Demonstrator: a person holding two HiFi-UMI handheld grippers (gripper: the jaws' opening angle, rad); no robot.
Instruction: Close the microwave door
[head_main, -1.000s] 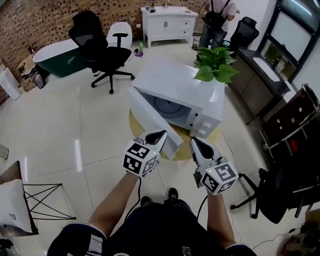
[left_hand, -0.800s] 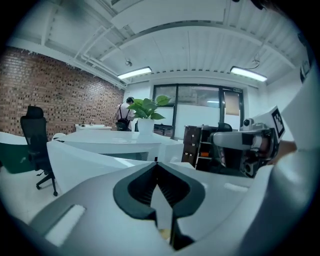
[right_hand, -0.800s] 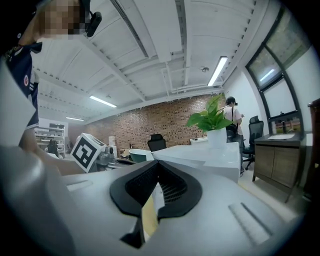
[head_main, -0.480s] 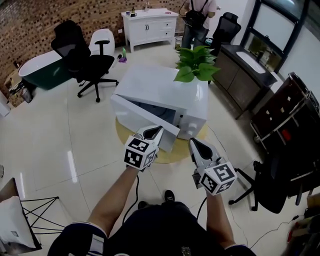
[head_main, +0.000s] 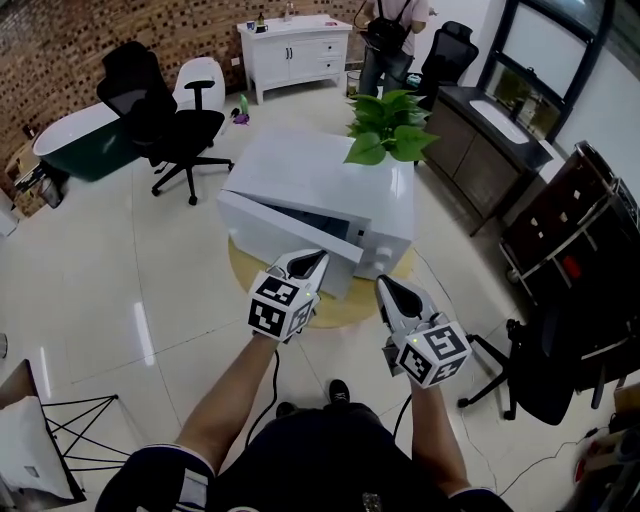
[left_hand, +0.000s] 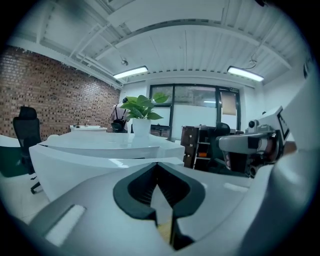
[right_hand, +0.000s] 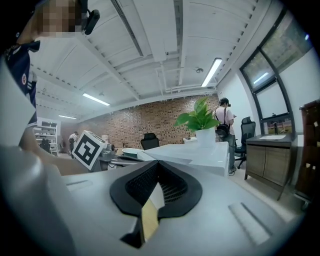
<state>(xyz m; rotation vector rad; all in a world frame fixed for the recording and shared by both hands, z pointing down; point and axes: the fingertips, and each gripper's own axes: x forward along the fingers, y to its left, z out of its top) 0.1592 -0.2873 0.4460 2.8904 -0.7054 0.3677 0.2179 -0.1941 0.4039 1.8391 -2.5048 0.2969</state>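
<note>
A white microwave (head_main: 330, 175) stands on a round yellow table (head_main: 345, 305), its door (head_main: 285, 238) hanging partly open toward me. My left gripper (head_main: 318, 260) is shut, its tip against or just off the door's outer face. My right gripper (head_main: 383, 284) is shut too, held just in front of the microwave's right front corner with nothing in it. In the left gripper view the shut gripper (left_hand: 157, 165) points at the white microwave (left_hand: 110, 150). In the right gripper view the gripper (right_hand: 157, 164) points past the microwave (right_hand: 195, 152).
A potted green plant (head_main: 385, 125) sits on the microwave's back right corner. A black office chair (head_main: 165, 120) stands to the left, a white cabinet (head_main: 295, 50) behind, and a person (head_main: 390, 35) at the back. A dark counter (head_main: 500, 135) and another chair (head_main: 545, 370) are on the right.
The microwave door has swung from wide open to partly open, with my left gripper following it. The view shifted forward. My right gripper stayed in about the same place.
</note>
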